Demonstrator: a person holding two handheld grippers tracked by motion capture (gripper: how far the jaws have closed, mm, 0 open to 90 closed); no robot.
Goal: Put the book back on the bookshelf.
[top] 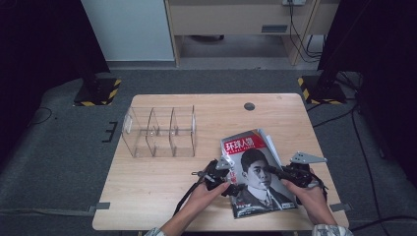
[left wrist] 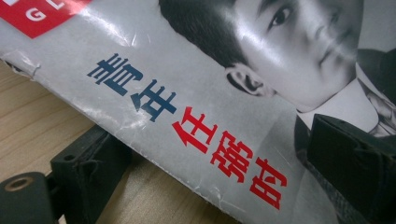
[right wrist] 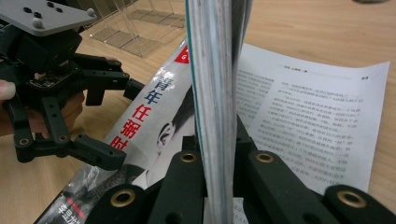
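Note:
A magazine (top: 255,172) with a red title band and a black-and-white portrait cover lies at the table's front right. My right gripper (top: 273,170) grips its right edge; in the right gripper view it (right wrist: 217,154) is shut on a raised bundle of cover and pages (right wrist: 212,70), with a printed page (right wrist: 308,112) flat beneath. My left gripper (top: 230,181) sits at the magazine's left edge. Its jaws are open and straddle that edge (left wrist: 187,93), one below on the wood, one over the cover. The right gripper view shows the left gripper (right wrist: 122,122) standing wide.
A clear plastic organizer (top: 160,132) with three compartments stands at the table's (top: 157,191) back left, also seen as the organizer (right wrist: 135,28) behind the left gripper. A dark round hole (top: 249,106) sits near the far edge. Striped stand bases (top: 98,93) flank the table.

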